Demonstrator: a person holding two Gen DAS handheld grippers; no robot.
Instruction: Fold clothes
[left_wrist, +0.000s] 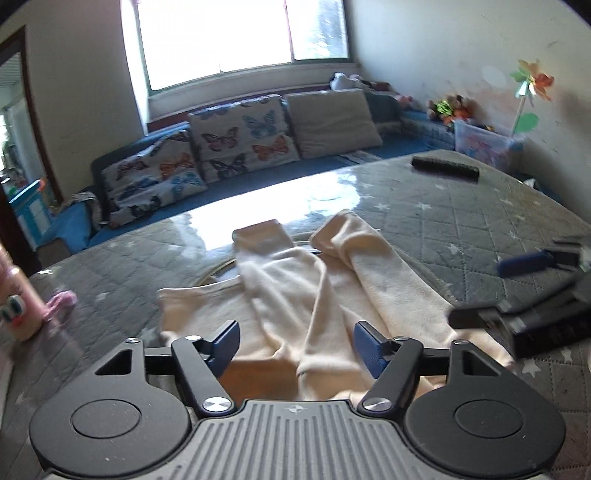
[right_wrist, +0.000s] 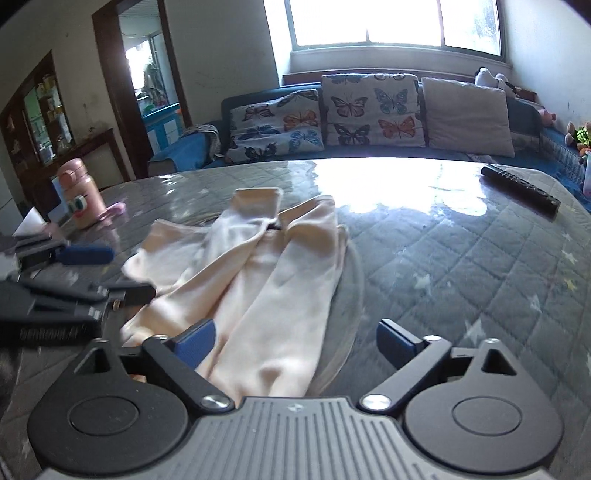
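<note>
Cream fabric, a pair of soft trousers (left_wrist: 295, 295), lies rumpled near the middle of the counter (left_wrist: 461, 206), which wears a grey quilted cover with pale stars under a glossy clear sheet. Its two legs point away from you toward the window, their cuffs side by side; the waist end bunches up closest to your fingers.

Your left gripper (left_wrist: 295, 347) hangs just over that waist end, its blue-padded fingers (left_wrist: 225, 345) spread apart with cloth visible between them but not pinched. Your right gripper (right_wrist: 295, 345) sits at the garment's right edge, its fingers (right_wrist: 195, 345) likewise released: the left pad is over the cloth, the right pad over bare quilting. Neither one grasps anything. Each gripper shows blurred at the side of the other's view.

Farther out, a black remote control (right_wrist: 521, 188) rests near the far right corner of the counter, well apart from the trousers. A pink bottle (right_wrist: 83, 194) stands upright at the far left, with something small and pink (right_wrist: 114, 211) just beside it. Beyond the counter runs a blue sofa (right_wrist: 369, 151) with butterfly-print cushions (right_wrist: 369, 110) and a plain beige one, under a bright window (right_wrist: 388, 22).
</note>
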